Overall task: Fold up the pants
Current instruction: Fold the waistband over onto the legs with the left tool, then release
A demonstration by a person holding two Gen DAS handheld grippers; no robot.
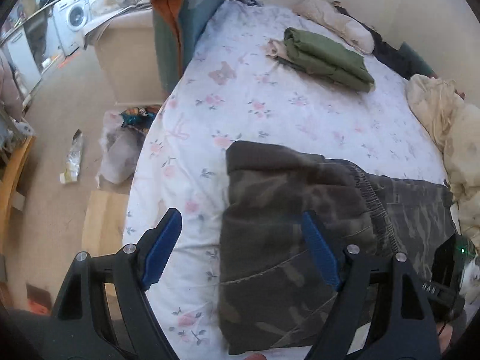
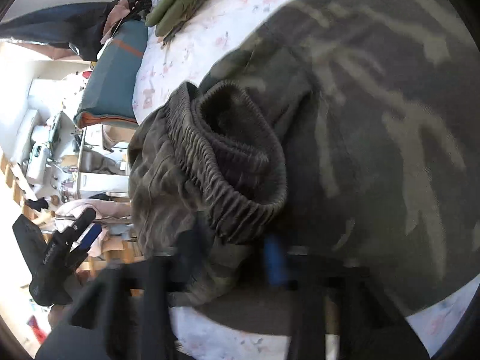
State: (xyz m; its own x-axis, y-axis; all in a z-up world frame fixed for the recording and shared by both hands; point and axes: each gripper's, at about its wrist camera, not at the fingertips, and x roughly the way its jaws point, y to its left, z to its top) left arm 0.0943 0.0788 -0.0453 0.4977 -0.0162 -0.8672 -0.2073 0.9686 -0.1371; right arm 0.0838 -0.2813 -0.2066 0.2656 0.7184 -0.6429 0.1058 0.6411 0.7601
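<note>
Dark camouflage pants (image 1: pixel 300 225) lie folded on a floral bedsheet (image 1: pixel 240 105). My left gripper (image 1: pixel 240 249) is open above the sheet, its right blue pad (image 1: pixel 319 252) over the pants' left part and nothing between the pads. In the right wrist view the pants (image 2: pixel 360 120) fill the frame, with the elastic waistband (image 2: pixel 234 165) bunched up. My right gripper (image 2: pixel 228 258) is blurred at the waistband; cloth lies between its fingers, one blue pad (image 2: pixel 274 258) showing. The left gripper also shows in the right wrist view (image 2: pixel 81 234).
Folded green pants (image 1: pixel 327 57) lie at the far side of the bed, next to beige pillows (image 1: pixel 336 21). A crumpled cream blanket (image 1: pixel 444 126) is at the right. A teal cushion (image 1: pixel 180 24) stands at the bed's left corner. Bags and litter (image 1: pixel 120 150) lie on the floor.
</note>
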